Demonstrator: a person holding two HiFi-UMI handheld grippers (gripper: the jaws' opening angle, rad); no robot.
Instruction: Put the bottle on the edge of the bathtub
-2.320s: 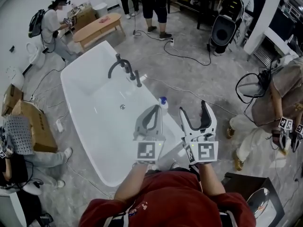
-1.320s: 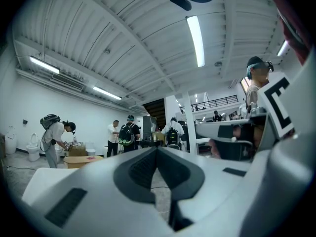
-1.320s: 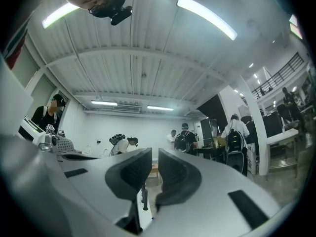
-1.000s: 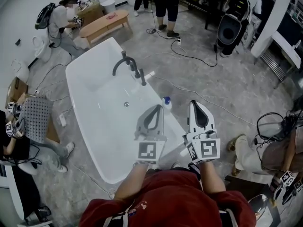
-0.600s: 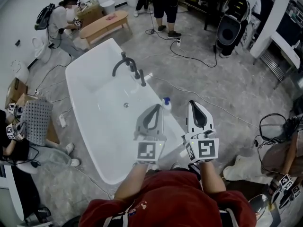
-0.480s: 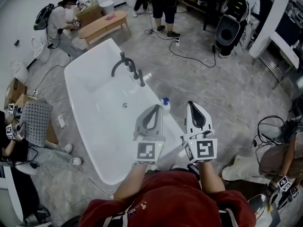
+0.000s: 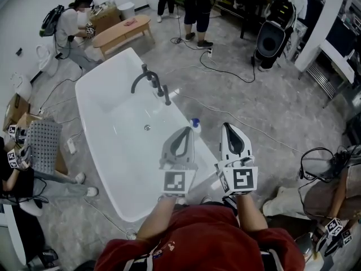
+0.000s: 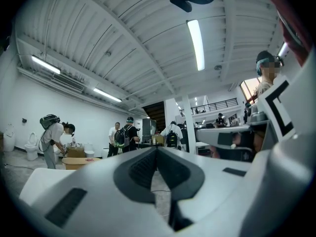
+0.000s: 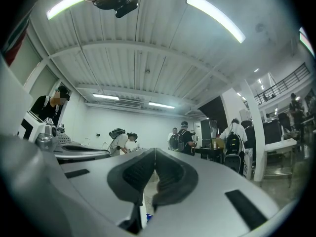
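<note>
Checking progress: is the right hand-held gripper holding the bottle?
No, the right hand-held gripper is shut and empty; the bottle stands apart by the bathtub.

1 bathtub (image 7: 90,130), 1 bottle (image 7: 194,123), 1 faucet (image 7: 149,79), 1 wooden bench (image 7: 124,28), 2 claws (image 7: 188,129) (image 7: 226,125)

The bottle (image 7: 194,124) stands on the bathtub (image 7: 113,151) rim just past the tip of the left gripper (image 7: 185,130) and to the left of the right gripper (image 7: 228,127), the nearest thing in the way of the 2. Farther ahead on the same rim the faucet (image 7: 148,79) rises, while the basin left of the left gripper lies open. Right of the right gripper there is open floor (image 7: 271,112), crossed only by flat cables (image 7: 224,71).
</note>
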